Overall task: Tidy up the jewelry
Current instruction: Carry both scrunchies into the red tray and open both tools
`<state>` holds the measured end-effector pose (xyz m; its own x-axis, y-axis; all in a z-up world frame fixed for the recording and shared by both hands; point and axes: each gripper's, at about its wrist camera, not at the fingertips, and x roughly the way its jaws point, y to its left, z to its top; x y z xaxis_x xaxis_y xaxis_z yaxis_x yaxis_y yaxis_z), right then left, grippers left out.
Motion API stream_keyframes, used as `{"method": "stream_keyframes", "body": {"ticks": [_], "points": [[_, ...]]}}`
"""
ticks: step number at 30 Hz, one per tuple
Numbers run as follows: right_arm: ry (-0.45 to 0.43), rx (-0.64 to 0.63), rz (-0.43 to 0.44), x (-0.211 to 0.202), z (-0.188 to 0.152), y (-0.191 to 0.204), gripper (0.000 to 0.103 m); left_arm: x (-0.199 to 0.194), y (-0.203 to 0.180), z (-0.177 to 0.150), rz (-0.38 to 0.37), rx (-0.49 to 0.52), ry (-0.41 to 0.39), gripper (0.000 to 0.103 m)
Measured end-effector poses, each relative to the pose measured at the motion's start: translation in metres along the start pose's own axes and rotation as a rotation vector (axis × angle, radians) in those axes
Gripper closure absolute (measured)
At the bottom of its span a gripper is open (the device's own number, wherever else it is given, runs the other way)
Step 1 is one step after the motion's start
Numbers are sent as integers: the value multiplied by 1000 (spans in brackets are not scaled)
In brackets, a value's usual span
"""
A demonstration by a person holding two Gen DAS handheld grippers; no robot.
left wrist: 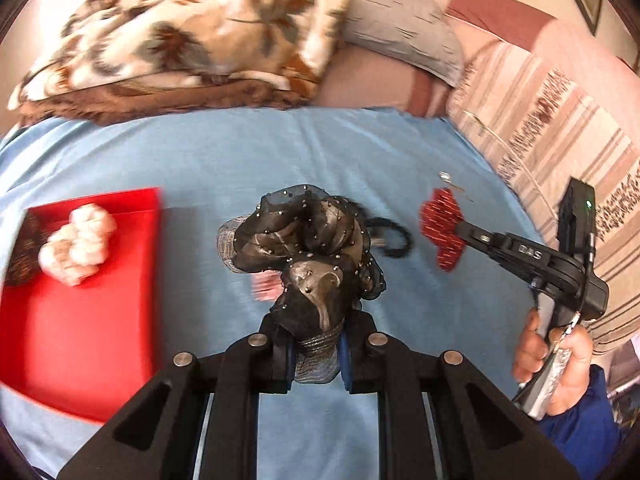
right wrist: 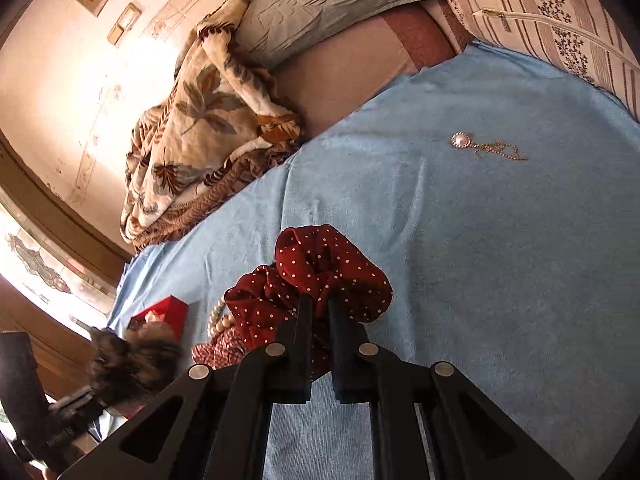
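My left gripper (left wrist: 316, 346) is shut on a dark sheer scrunchie with small studs (left wrist: 304, 240), held up above the blue cloth (left wrist: 224, 160). My right gripper (right wrist: 319, 304) is shut on a red polka-dot scrunchie (right wrist: 320, 268); in the left wrist view the right gripper (left wrist: 464, 232) pinches that red scrunchie (left wrist: 442, 224) at the right. A red box (left wrist: 92, 300) lies at the left with a white fluffy scrunchie (left wrist: 78, 244) and a dark brown one (left wrist: 24, 256) in it. A pearl pendant on a gold chain (right wrist: 462, 140) rests on the cloth. A pearl string (right wrist: 222, 318) lies behind the red scrunchie.
A black hair tie (left wrist: 394, 238) lies on the cloth behind the dark scrunchie. A folded leaf-patterned blanket (left wrist: 188, 36) and a grey pillow (left wrist: 400, 28) sit at the far side. A striped cushion (left wrist: 560, 128) borders the right. A person's hand (left wrist: 560, 364) grips the right tool's handle.
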<state>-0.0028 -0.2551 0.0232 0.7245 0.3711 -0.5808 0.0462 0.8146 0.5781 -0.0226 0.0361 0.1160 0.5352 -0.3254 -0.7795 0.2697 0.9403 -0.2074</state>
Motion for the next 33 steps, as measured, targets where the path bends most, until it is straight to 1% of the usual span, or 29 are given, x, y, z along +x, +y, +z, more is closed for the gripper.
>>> {"method": "stream_keyframes", "body": {"ticks": [2, 5, 9, 12, 14, 17, 20, 21, 23, 25, 29, 33], "points": [[12, -24, -7, 2, -5, 6, 95, -12, 21, -5, 34, -20, -12, 87], [28, -58, -14, 5, -14, 17, 95, -35, 62, -15, 113, -60, -36, 87], [32, -108, -34, 4, -25, 42, 95, -55, 123, -27, 203, -154, -44, 87], [49, -121, 12, 3, -36, 72, 95, -60, 162, -33, 267, -208, -31, 87], [70, -147, 53, 8, -45, 101, 95, -61, 182, -36, 284, -237, -20, 87], [106, -214, 87, 20, -57, 145, 95, -57, 208, -39, 316, -280, -4, 86], [145, -297, 103, 37, -72, 193, 95, -53, 230, -44, 323, -313, 17, 86], [154, -314, 104, 41, -76, 203, 95, -49, 238, -44, 326, -326, 25, 86], [183, -371, 101, 57, -89, 232, 95, -43, 246, -43, 332, -335, 39, 86], [211, -406, 92, 75, -100, 252, 95, -36, 256, -40, 340, -344, 46, 86], [270, -452, 72, 109, -121, 280, 95, -30, 264, -38, 344, -338, 34, 84], [316, -483, 46, 141, -137, 303, 95, -27, 269, -37, 302, -330, 22, 82]]}}
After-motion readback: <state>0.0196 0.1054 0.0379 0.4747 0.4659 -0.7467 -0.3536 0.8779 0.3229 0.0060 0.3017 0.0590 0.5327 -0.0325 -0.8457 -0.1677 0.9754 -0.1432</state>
